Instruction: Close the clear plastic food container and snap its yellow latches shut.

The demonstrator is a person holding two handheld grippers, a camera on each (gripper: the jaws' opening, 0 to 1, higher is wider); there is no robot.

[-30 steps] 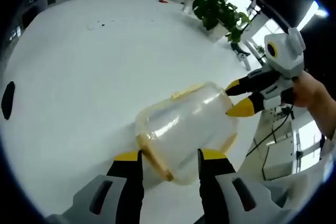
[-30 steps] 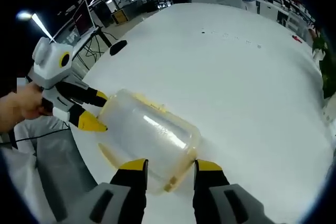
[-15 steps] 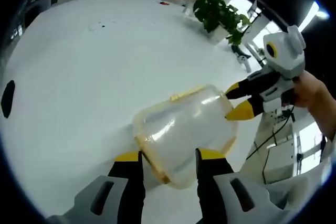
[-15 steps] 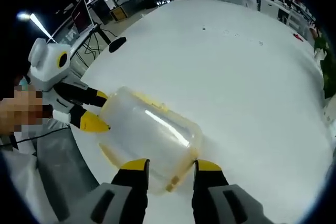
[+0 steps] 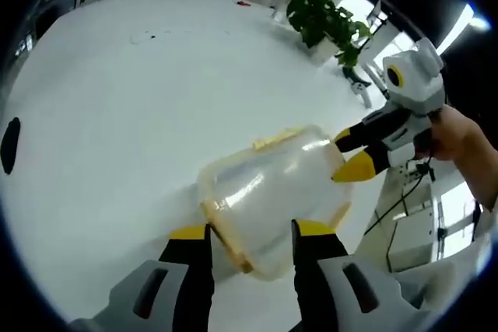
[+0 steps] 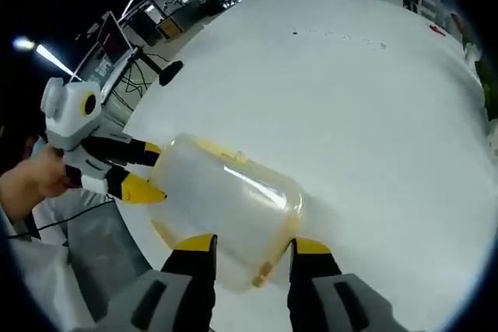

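The clear plastic container [image 5: 268, 188] lies on its side on the white table [image 5: 132, 91], lid on, with yellow latches [image 5: 276, 137] along its rim. My left gripper [image 5: 250, 231] is open, its yellow-tipped jaws spread to either side of the container's near end. My right gripper [image 5: 348, 148] comes in from the right with its tips at the far end. In the right gripper view the container [image 6: 226, 192] runs away from my open right gripper [image 6: 253, 245], a yellow latch [image 6: 262, 270] hangs between its jaws, and the left gripper [image 6: 146, 169] touches the far end.
A potted plant [image 5: 327, 17] stands at the table's far corner. A black mouse-like object [image 5: 9, 145] lies near one edge, the mouse [image 6: 170, 73] also showing at the back left. The table edge runs close behind the container. A person's hand [image 5: 459, 134] holds the right gripper.
The container has stayed where it was. The right gripper view has tilted a little, and the right gripper's body has risen slightly in the left gripper view.
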